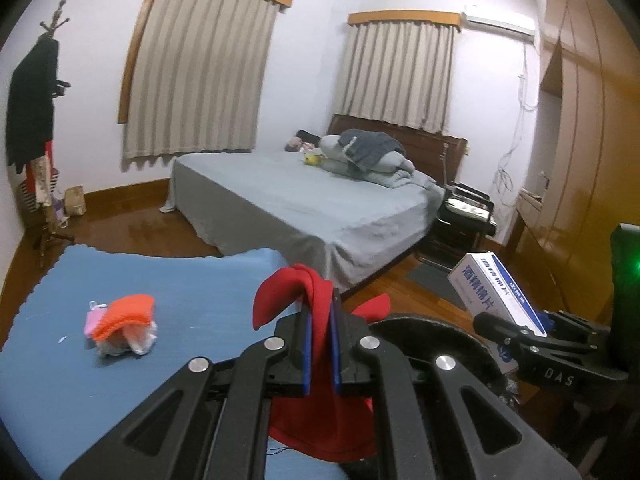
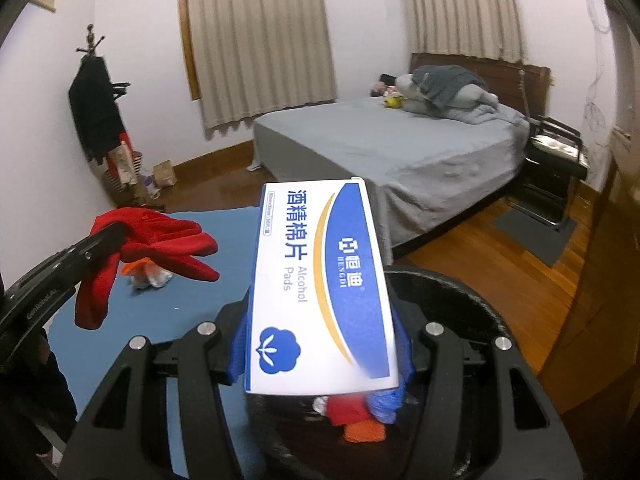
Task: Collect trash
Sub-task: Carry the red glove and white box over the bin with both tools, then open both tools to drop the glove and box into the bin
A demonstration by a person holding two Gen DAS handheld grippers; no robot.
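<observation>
Red cloth (image 1: pixel 320 312) pinched, drooping — alcohol-pad box (image 2: pixel 320 280) above bin (image 2: pixel 460 292)

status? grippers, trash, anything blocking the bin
Left gripper shut on red glove. Right gripper shut on box, over black bin. Orange scrap on mat. Nothing blocking.

Soft red cloth (image 1: pixel 320 320), glossy cardboard box (image 2: pixel 320 280), polished wood floor (image 2: pixel 480 272)

The box (image 2: pixel 320 288) reads "酒精棉片", "Alcohol Pads", "HENGDI".
</observation>
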